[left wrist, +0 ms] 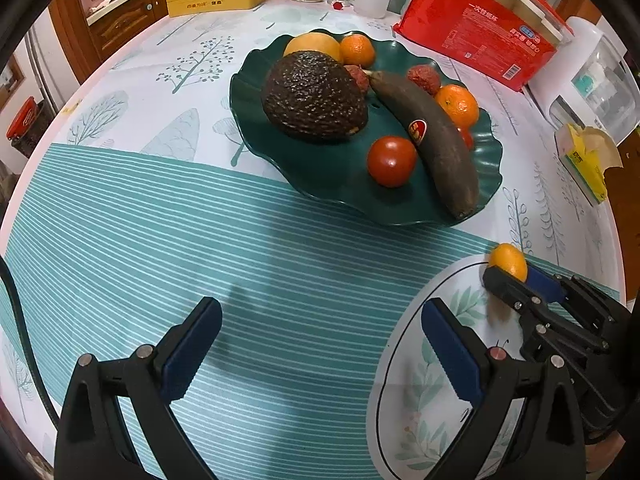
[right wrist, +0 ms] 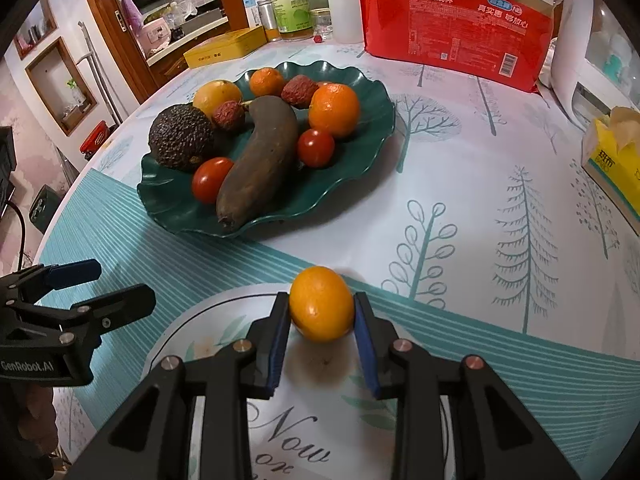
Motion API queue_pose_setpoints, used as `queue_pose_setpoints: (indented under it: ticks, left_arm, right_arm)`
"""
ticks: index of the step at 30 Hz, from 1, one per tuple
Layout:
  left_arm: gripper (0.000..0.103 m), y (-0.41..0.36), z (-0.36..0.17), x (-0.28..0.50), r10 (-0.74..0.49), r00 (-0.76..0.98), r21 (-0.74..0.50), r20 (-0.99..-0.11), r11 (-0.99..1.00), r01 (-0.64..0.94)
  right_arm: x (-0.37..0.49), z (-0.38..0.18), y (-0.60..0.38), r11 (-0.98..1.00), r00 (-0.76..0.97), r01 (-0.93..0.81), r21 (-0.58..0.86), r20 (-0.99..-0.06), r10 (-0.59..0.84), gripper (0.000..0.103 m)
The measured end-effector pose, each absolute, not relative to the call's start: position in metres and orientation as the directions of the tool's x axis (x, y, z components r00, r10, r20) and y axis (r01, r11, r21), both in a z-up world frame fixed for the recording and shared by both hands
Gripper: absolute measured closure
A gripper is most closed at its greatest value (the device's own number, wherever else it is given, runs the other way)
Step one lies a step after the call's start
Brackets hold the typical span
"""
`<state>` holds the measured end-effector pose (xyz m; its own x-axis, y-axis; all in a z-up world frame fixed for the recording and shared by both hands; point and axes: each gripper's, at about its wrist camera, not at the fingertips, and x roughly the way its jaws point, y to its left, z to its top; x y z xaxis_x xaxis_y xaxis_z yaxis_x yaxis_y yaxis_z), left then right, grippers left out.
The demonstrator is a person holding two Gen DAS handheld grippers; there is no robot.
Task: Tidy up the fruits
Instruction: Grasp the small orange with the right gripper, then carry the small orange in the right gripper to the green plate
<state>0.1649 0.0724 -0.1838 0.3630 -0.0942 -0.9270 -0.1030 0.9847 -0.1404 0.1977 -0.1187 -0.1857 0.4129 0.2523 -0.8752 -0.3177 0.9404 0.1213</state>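
The right claw (right wrist: 322, 312) clamps the small orange (right wrist: 321, 303) on the desk (right wrist: 460, 168); left claw (left wrist: 320, 344) gapes empty. Green plate (right wrist: 372, 120) already holds the other fruit, one left.

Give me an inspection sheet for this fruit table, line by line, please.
Surface: tablecloth with tree print and teal stripes.
Job's things: green plate holding avocado, dark banana, oranges, tomatoes, lychees; one small orange off the plate.
Clutter: red packet, yellow tin, bottles, tissue box.
Grippers: right hand-held gripper shut on the small orange; left hand-held gripper open, holding nothing.
Cables: black cable at the left edge.
Surroundings: wooden cabinet, white appliance.
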Motion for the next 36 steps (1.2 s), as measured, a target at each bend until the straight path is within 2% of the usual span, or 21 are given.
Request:
queue_pose_setpoints:
  ticks: [14, 20, 26, 31, 36]
  left_arm:
    - [0.003, 0.078, -0.153, 0.155, -0.093, 0.395, -0.14, -0.914, 0.986, -0.092]
    - [0.003, 0.091, -0.11, 0.161, -0.059, 0.455, -0.11, -0.889, 0.99, -0.086]
    - [0.003, 0.111, -0.06, 0.173, -0.11, 0.499, -0.157, -0.859, 0.986, -0.053]
    - [0.003, 0.123, -0.016, 0.186, -0.057, 0.58, -0.099, -0.813, 0.994, -0.041]
    - [0.001, 0.139, 0.012, 0.204, -0.015, 0.632, -0.083, -0.774, 0.994, -0.078]
  right_arm:
    - [0.182, -0.162, -0.099, 0.926, 0.388, -0.347, 0.149, -0.876, 0.287, 0.072]
    - [0.182, -0.113, -0.091, 0.927, 0.449, -0.353, 0.13, -0.846, 0.289, 0.072]
    - [0.187, -0.048, -0.075, 0.921, 0.542, -0.383, 0.074, -0.789, 0.289, 0.072]
    - [0.2, 0.008, -0.059, 0.917, 0.628, -0.396, 0.043, -0.716, 0.305, 0.072]
    - [0.223, 0.037, -0.046, 0.925, 0.69, -0.379, 0.025, -0.658, 0.3, 0.072]
